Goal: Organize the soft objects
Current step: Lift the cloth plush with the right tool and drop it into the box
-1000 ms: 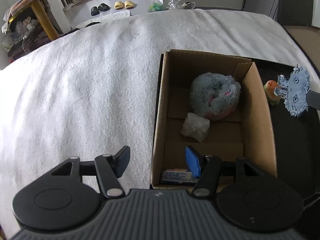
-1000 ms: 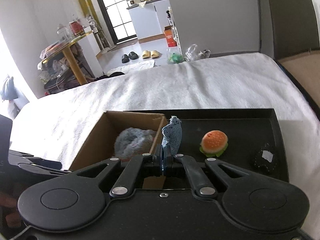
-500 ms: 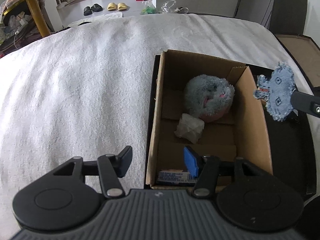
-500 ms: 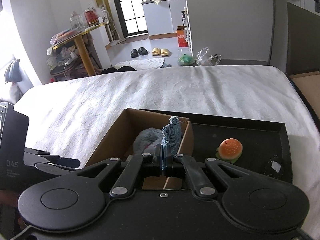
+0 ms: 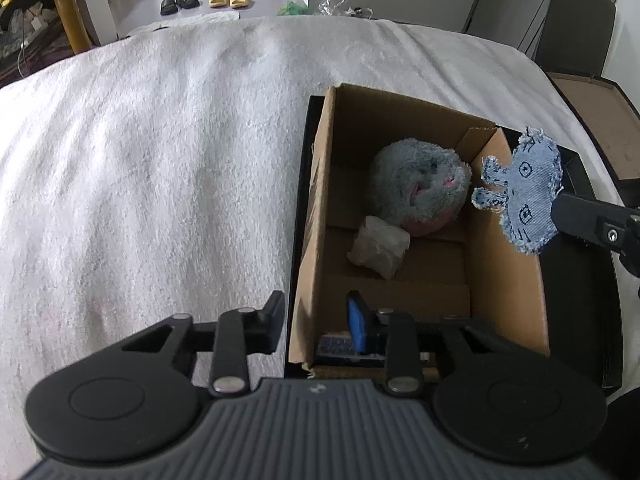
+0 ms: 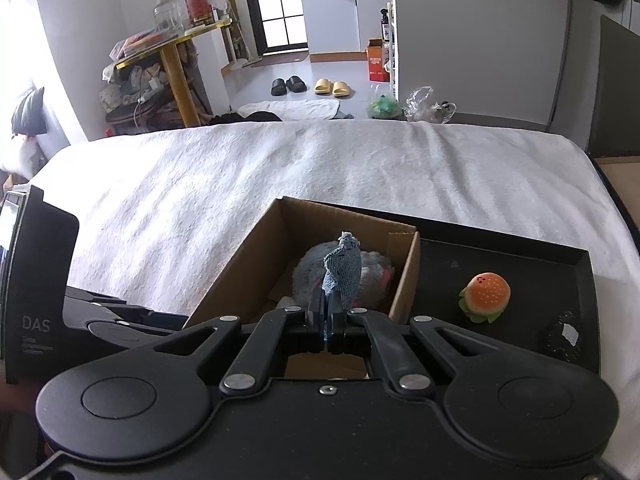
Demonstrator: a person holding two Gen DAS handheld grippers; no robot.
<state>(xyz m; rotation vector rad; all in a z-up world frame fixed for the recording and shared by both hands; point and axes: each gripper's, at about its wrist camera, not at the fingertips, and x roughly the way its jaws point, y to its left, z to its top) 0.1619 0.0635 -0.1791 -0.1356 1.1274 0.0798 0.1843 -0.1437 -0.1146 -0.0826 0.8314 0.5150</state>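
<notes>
Denim, frayed and limp, the small patch point(image 6: 343, 266) weighs almost nothing and will flop, so the pinch on its lower edge suits it. The right tool point(image 6: 327, 326) is clenched on that edge and holds the patch above the right wall of the cardboard box point(image 5: 506, 276), where a second ago it hung out over the black tray point(image 6: 520, 264) near the burger toy point(image 6: 485, 296). The left tool point(image 5: 316, 316) straddles the box's left wall, its jaws closing from a wider gap, the pads not yet seen pressing on it. Inside lie a fluffy plush point(image 5: 418, 186) and a crumpled white wad point(image 5: 380, 246).
</notes>
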